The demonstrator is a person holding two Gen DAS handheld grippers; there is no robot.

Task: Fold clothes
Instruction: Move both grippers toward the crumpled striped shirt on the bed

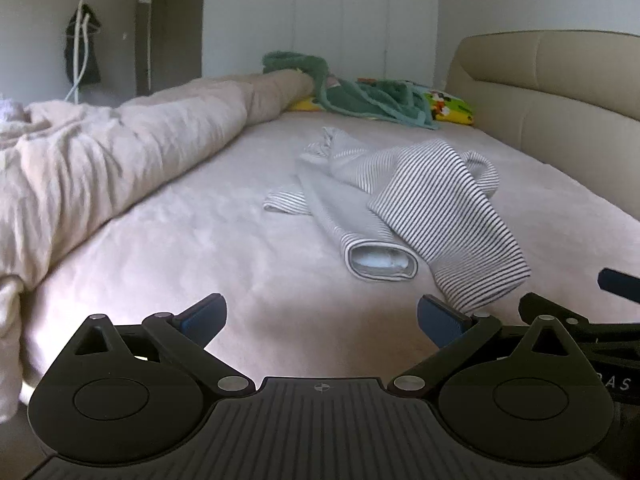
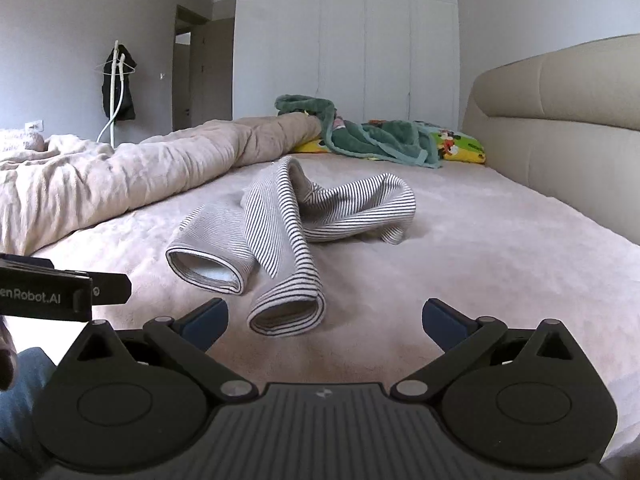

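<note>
**Striped trousers lie crumpled on the bed, both grippers spread**

One pair of grey-and-white striped trousers (image 1: 404,196) lies rumpled on the pinkish bed sheet (image 1: 200,248), its two legs pointing toward the cameras with both cuffs gaping open. One green towel (image 2: 380,136) and one cartoon-print pillow (image 2: 460,142) sit by the beige headboard (image 2: 560,120); one bunched duvet (image 2: 140,160) runs along the left. The left gripper (image 1: 322,318) and right gripper (image 2: 325,320) both stand wide apart, holding nothing, just short of the cuffs.
</note>
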